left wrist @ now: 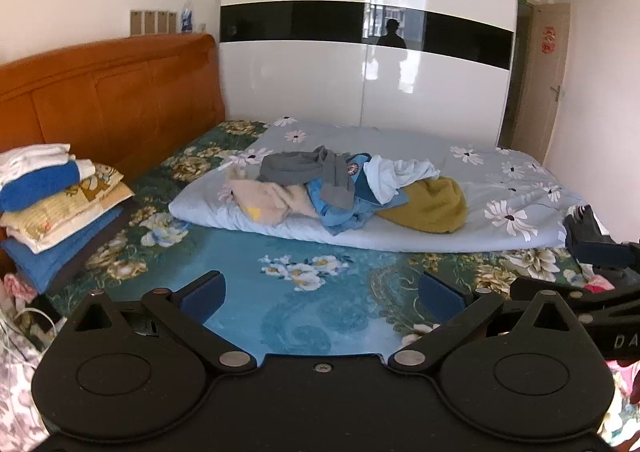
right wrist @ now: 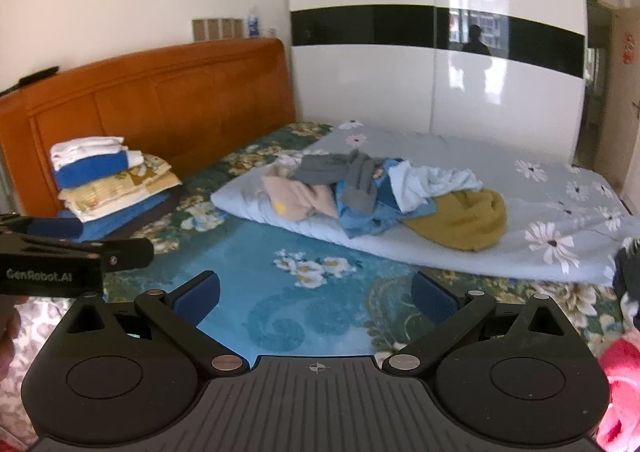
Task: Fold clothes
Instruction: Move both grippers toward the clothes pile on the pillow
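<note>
Clothes (left wrist: 352,188) lie in a loose heap on the pale quilt (left wrist: 500,228) at twelve o'clock. We hold left gripper (left wrist: 320,298) and right gripper (right wrist: 316,298) over the bed, jaws apart, empty. Next we'd likely reach forward for one garment.

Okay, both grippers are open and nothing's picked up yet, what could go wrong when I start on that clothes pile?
1. The grey garment drapes over the blue garment and white shirt; pulling one will likely drag the others along.
2. The pile sits on a loose light-blue duvet, so a deep pinch may catch the bedding too.
3. The left gripper and right gripper are close side by side and could collide when reaching.
</note>
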A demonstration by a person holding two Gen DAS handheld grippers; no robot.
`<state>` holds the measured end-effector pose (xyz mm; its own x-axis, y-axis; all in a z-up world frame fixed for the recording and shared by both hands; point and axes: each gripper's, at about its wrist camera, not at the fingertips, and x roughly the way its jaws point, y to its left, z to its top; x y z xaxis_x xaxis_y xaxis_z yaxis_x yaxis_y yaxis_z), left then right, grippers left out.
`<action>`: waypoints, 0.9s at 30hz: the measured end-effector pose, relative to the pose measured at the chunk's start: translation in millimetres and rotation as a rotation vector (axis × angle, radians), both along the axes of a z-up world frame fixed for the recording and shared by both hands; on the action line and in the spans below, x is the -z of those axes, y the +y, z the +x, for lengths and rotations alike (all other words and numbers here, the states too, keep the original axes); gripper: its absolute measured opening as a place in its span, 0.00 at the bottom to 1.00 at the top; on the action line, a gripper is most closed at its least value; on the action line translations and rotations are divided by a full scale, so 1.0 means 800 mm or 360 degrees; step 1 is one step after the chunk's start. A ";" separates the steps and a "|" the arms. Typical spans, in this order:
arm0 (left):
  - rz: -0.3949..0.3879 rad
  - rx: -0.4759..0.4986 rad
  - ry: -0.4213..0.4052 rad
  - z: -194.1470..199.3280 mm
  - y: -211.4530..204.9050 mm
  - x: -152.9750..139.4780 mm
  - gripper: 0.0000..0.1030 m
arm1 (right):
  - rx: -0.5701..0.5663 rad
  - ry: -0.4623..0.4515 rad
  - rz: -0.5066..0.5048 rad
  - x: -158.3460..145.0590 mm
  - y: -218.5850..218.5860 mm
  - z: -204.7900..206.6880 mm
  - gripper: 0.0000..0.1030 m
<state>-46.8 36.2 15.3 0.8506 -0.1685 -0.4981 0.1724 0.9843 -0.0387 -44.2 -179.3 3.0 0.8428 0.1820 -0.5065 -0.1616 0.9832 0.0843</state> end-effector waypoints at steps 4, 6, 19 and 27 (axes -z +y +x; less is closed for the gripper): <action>0.0012 0.0036 -0.0018 -0.004 0.000 0.001 0.99 | 0.0005 0.0002 0.0020 -0.002 -0.001 -0.002 1.00; 0.0028 0.0033 -0.0019 -0.004 -0.003 0.001 0.99 | 0.0013 0.0014 0.0050 -0.003 -0.003 0.000 1.00; -0.0085 -0.0182 -0.0014 0.048 -0.008 -0.007 0.99 | 0.0071 0.0015 0.0353 0.000 -0.055 0.064 1.00; 0.0014 -0.0071 -0.0034 0.110 -0.050 -0.006 0.99 | -0.0028 0.0019 0.0439 0.005 -0.089 0.141 1.00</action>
